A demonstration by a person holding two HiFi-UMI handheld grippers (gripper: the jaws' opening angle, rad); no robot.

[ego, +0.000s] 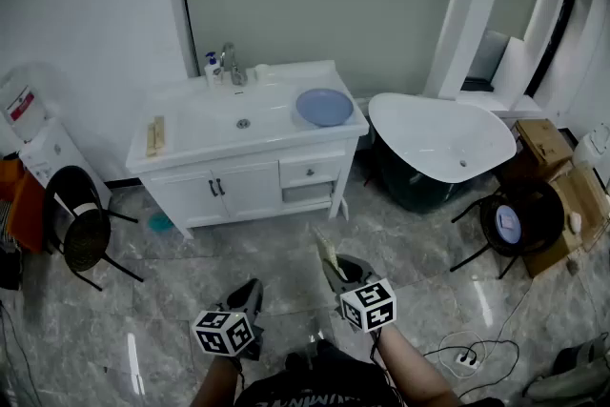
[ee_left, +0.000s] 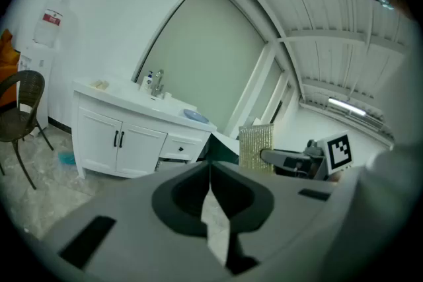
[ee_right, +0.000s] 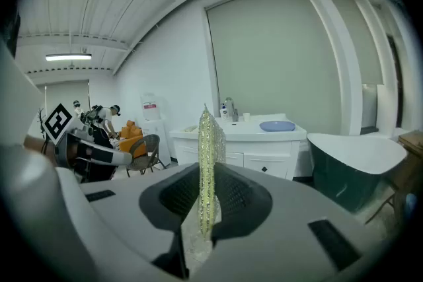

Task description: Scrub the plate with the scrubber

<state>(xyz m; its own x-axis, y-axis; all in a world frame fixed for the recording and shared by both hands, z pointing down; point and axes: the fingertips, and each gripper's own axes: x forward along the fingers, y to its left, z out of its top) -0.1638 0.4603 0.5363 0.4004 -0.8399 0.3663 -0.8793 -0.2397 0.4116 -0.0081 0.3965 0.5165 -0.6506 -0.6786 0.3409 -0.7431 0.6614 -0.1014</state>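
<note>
The person is standing on the grey marble floor (ego: 191, 272), holding both tools out toward the white vanity cabinet (ego: 250, 189) at 12 o'clock. The left gripper (ego: 254, 285) is pinching its jaws fully together with nothing between them. At its 3 o'clock, just beside it, the right gripper (ego: 335, 270) is clamping a thin, glittering yellow-gold mesh scrubber (ego: 327, 252), which is standing on edge and poking up past the jaw tips; the right gripper view is showing the pads pressing on both faces of it (ee_right: 207, 162).

The round blue plate (ego: 324, 107) is lying flat on the vanity's white countertop, at 3 o'clock of the sink basin (ego: 243, 119) and well apart from both tools. A chrome faucet (ego: 232, 64) is rising at the basin's 12 o'clock. A white-lined dark freestanding bathtub (ego: 440, 143) is sitting at the vanity's 3 o'clock, and a dark wicker chair (ego: 81, 229) is standing at its 8 o'clock.
</note>
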